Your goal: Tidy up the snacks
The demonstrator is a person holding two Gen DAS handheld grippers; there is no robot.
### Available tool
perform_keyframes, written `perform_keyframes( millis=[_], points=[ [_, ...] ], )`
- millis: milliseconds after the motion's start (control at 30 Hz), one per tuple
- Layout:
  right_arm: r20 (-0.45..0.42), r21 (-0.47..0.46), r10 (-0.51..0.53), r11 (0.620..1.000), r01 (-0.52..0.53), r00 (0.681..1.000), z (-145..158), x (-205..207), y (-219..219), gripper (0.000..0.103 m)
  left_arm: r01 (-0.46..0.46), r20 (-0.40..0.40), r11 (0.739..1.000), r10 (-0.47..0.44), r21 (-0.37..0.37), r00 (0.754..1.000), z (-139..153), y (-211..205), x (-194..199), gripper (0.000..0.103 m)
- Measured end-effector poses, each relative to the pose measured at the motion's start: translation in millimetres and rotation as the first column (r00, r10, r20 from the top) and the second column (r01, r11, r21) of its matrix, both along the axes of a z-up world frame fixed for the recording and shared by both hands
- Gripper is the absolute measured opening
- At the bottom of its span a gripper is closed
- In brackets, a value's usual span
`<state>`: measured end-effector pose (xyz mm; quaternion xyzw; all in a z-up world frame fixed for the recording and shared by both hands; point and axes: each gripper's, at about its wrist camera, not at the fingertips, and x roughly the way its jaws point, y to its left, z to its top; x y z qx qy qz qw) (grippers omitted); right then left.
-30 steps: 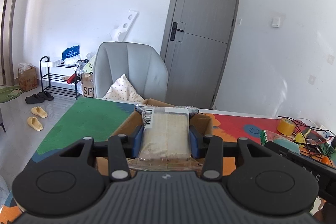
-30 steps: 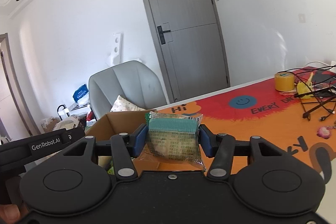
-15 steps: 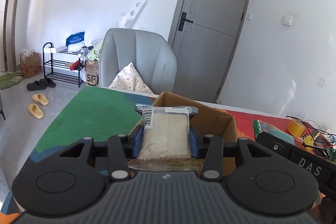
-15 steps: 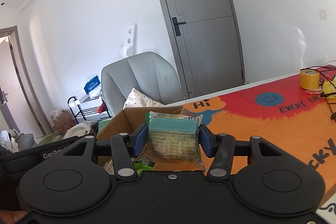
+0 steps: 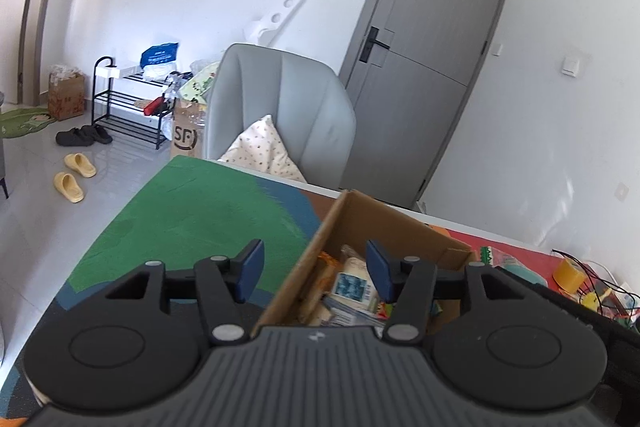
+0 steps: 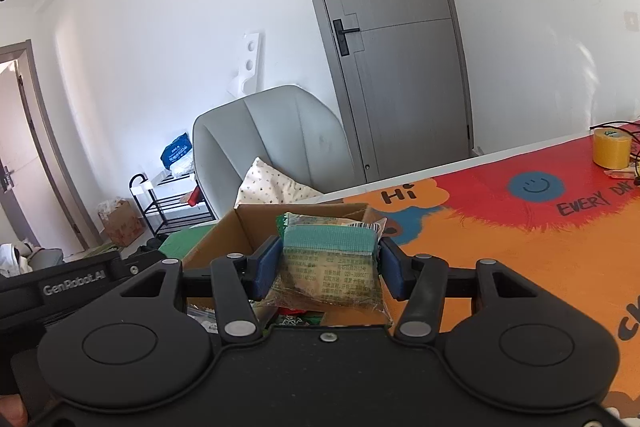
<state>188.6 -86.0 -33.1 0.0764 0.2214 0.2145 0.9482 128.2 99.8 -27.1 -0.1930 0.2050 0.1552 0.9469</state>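
Over the open brown cardboard box (image 5: 394,233) on the worktop (image 5: 188,211), left gripper (image 5: 316,271) jaws are opening with nothing between them, while right gripper (image 6: 328,269) pinches a clear-wrapped green snack pack (image 6: 330,263), poised to drop in.

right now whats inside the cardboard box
The cardboard box holds a loose pile of snack packets, one with a blue label. The left gripper and the box wall hide the bottom and near corner.
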Motion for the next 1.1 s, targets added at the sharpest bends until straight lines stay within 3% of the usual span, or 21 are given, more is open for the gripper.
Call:
perform_keyframes(
  millis=[167,433,633,1100],
  points=[
    [-0.003,-0.002,0.026,1.0,-0.026,1.0,3,4,14,0.054,-0.032,-0.002,0.999,0.032,-0.012,0.999,-2,12,-5,0.065],
    [-0.045,0.035,-0.005,0.999,0.007,0.999,2,4,8,0.071,-0.065,-0.023,0.998,0.065,0.006,0.998,-4,18,-8,0.087],
    [-0.057,0.024,-0.039,0.999,0.04,0.998,3,-9,-3,0.078,-0.063,-0.041,0.998,0.064,0.005,0.997,-7,12,-14,0.092],
    [-0.053,0.038,-0.09,0.995,0.092,0.995,5,-34,-54,0.09,-0.028,-0.053,0.996,0.033,0.081,0.998,4,-25,-23,0.1]
  ],
)
